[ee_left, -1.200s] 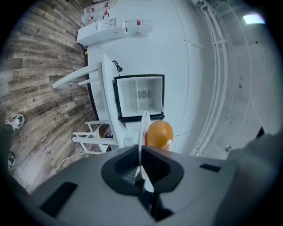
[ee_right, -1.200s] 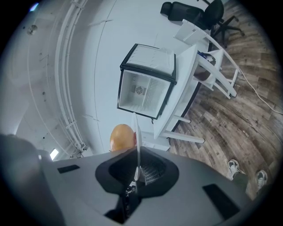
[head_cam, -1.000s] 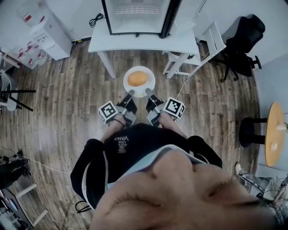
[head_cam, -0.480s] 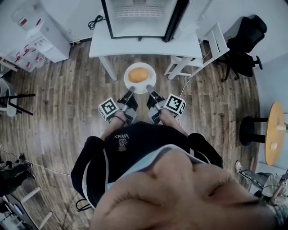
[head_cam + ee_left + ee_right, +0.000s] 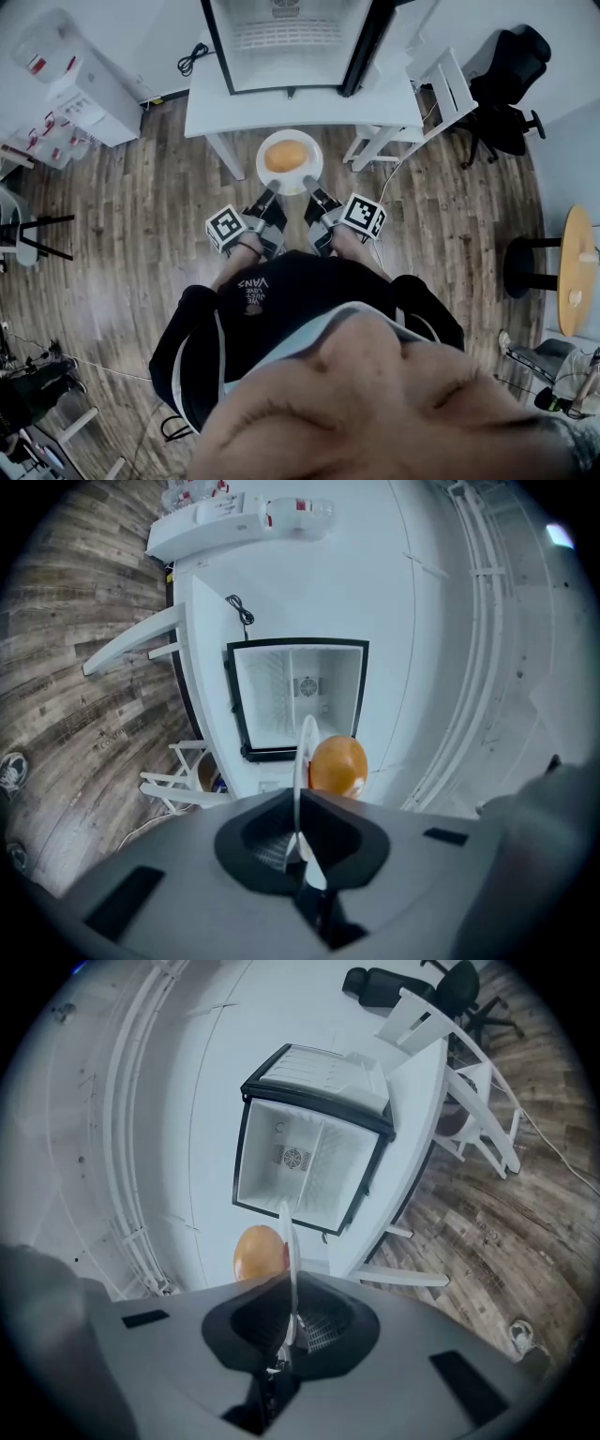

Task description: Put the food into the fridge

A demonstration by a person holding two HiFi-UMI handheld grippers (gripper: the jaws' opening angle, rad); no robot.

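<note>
We look steeply down from the head. One camera rides on the left hand-held gripper (image 5: 271, 191), one on the right hand-held gripper (image 5: 310, 186), each close behind its jaws, facing forward. All three views share the plate (image 5: 306, 178) and open fridge (image 5: 286, 42).

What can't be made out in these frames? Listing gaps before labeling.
- Food: head view, too small to tell what the round orange item is. In both gripper views the edge-on plate covers part of it.
- Fridge: head view, its upper part is cut off by the top edge. Left gripper view, the bottom of its opening sits partly behind plate and food.
- Plate underside: no view shows it.
</note>
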